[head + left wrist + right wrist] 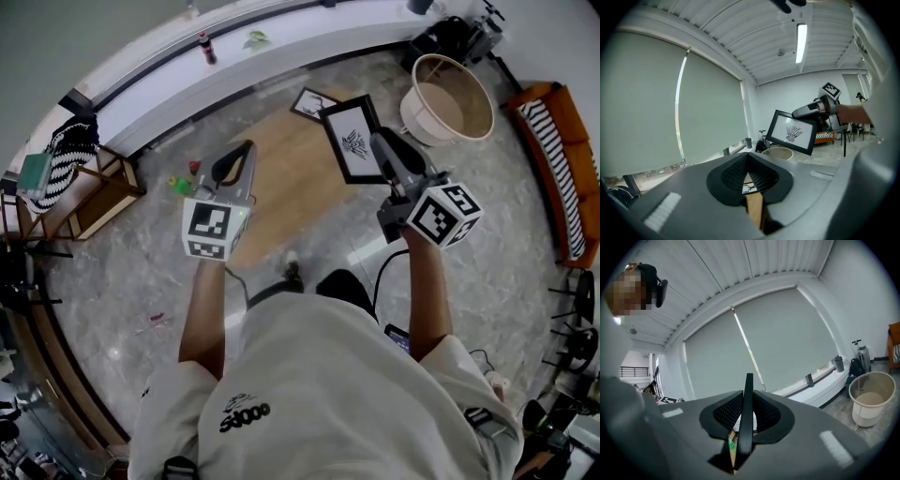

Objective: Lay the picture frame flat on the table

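Note:
A black picture frame [354, 141] with a white print hangs tilted in the air above the far right part of the wooden table [281, 197]. My right gripper [382, 148] is shut on its right edge. In the right gripper view the frame [748, 380] stands edge-on between the pads. The left gripper view shows the same frame [792, 132] from the front, held up by the other gripper. My left gripper [247, 148] hovers over the table's left part, jaws together [748, 161] and empty. A second small frame [312, 101] lies flat at the table's far end.
A round white bin [447, 98] stands on the marble floor right of the table, and an orange sofa [562, 159] is beyond it. A wooden side table [94, 192] stands at the left. A green and red toy [181, 185] lies by the table's left edge.

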`<state>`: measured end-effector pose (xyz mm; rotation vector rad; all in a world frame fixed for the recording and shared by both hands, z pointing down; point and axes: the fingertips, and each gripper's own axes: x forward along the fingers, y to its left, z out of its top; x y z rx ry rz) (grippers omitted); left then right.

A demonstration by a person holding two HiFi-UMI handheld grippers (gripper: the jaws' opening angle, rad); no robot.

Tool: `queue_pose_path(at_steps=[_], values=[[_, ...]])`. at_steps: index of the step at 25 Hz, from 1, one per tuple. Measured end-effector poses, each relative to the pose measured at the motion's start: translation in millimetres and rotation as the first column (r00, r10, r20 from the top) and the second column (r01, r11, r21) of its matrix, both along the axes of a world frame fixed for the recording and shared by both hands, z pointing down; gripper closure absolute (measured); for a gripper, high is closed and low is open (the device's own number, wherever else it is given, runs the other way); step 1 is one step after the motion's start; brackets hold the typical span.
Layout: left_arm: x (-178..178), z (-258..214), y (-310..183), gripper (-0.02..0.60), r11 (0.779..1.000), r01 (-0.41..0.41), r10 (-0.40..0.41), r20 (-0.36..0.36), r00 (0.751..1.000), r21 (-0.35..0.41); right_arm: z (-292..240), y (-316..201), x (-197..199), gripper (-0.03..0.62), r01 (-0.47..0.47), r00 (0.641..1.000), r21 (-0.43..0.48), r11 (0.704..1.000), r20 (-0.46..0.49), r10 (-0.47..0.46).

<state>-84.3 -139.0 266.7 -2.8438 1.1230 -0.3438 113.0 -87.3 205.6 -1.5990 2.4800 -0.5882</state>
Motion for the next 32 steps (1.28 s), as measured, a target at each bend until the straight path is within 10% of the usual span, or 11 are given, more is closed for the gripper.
queue_pose_path(at_steps=[13,32], values=[[5.8,105.6,-74.7,0.571,0.98,0.167,-0.157,0.093,0.983,-0.113,142.9,-114.4,10.2,0.52,0.12,0.988,-0.169,0.978,0.113,-0.102],[19.0,331.2,-171.7,0.571,0.845,0.376,-0.331,0.18,0.926,-0.38,424.2,-251.7,17.8,0.52,0.261,0.964,-0.425,0.867,0.161,-0.211]])
